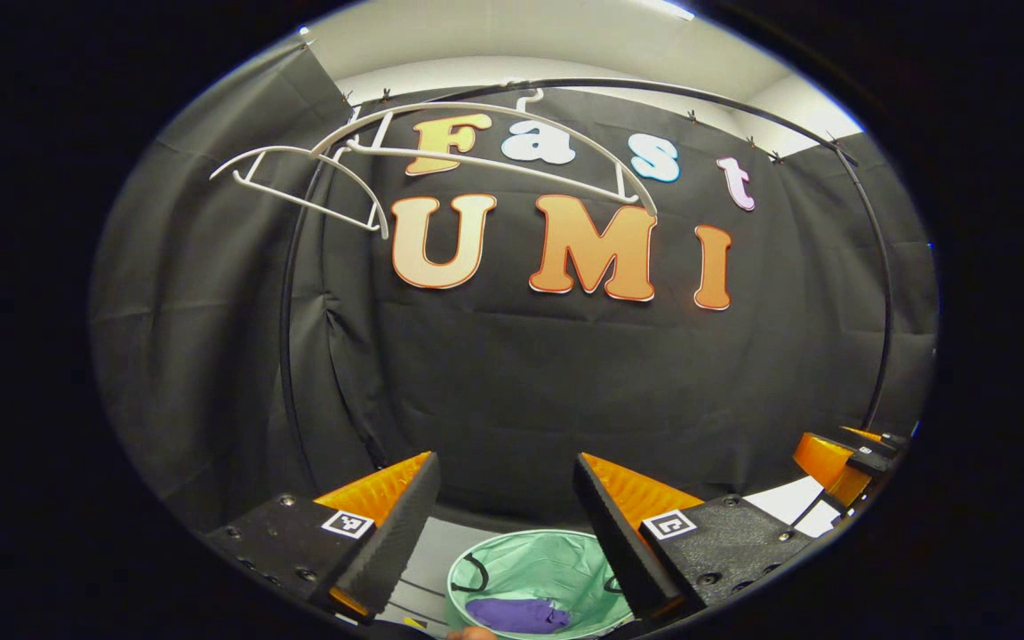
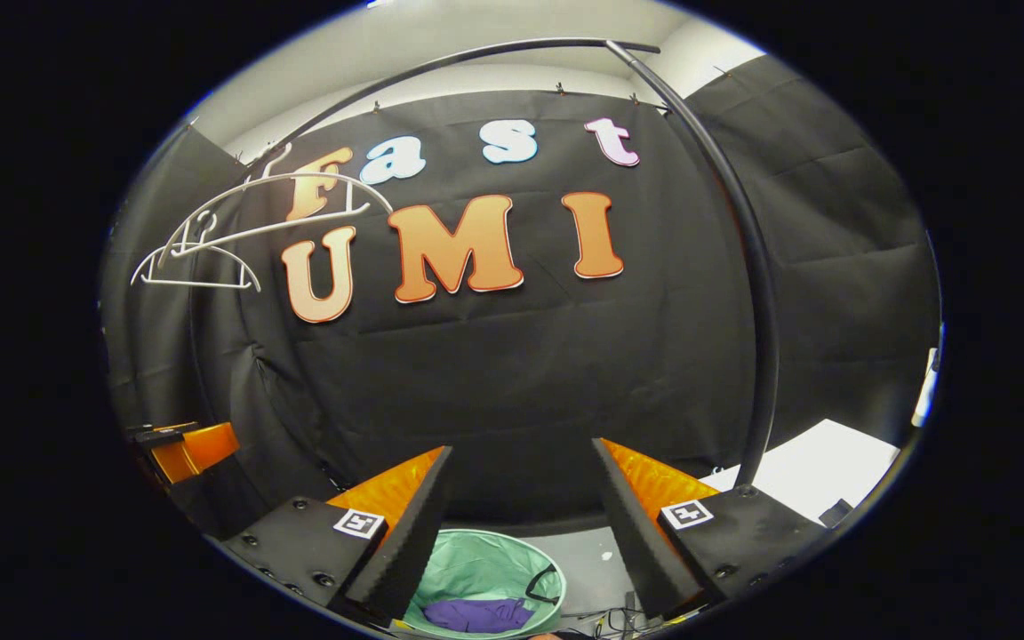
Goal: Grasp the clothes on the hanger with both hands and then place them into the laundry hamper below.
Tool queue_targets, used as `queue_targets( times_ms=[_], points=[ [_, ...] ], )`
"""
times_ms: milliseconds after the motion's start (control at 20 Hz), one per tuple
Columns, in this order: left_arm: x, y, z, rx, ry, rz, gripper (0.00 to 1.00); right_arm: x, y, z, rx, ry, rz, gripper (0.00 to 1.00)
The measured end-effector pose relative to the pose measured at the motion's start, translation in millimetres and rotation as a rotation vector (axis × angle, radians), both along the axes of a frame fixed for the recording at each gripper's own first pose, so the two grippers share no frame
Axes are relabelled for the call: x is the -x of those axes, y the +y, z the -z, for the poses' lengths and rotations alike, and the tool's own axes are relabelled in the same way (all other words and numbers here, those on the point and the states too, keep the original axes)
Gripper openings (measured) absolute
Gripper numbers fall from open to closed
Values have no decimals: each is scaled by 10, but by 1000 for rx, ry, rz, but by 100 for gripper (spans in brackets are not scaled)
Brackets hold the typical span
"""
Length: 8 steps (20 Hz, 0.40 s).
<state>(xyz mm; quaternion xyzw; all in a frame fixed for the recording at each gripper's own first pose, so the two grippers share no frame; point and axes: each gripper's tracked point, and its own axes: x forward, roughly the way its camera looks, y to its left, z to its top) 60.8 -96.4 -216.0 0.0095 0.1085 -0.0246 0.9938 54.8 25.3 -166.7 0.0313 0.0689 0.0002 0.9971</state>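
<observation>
Two bare white hangers [image 1: 485, 147] [image 2: 250, 218] hang from the black rail at the upper left in both views. A purple garment [image 1: 516, 613] [image 2: 476, 613] lies crumpled inside the mint-green laundry hamper [image 1: 556, 560] [image 2: 485, 556] on the floor below. My left gripper [image 1: 503, 511] stands open above the hamper with nothing between its fingers. My right gripper [image 2: 521, 502] is open as well, above and beside the hamper. The right gripper [image 1: 845, 458] shows at the far right of the left gripper view, and the left gripper [image 2: 183, 449] at the far left of the right gripper view.
A curved black rail [image 2: 743, 231] arches overhead and runs down to the floor at the right. A white surface [image 2: 819, 467] lies at the lower right. Cables [image 2: 605, 618] trail on the floor beside the hamper.
</observation>
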Motion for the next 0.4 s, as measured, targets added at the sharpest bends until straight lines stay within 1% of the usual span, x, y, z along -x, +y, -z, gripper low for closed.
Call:
queue_targets(
  times_ms=[50, 100, 200, 250, 400],
  points=[
    [-1, -2, -1, 3, 1, 2, 98, -39, 8, 2, -2, -1, -3, 98],
    [12, -2, -5, 8, 3, 2, 92, -48, 1, 3, -3, -2, -4, 98],
    [34, 25, 7, 8, 8, 1, 92, -31, 6, 25, -3, 2, -5, 98],
    [41, 35, 6, 9, 10, 1, 95, -34, -11, 37, -4, 4, -5, 98],
    [63, 31, -1, 9, 10, 0, 95, -35, -7, 33, 0, 2, -4, 98]
  ],
)
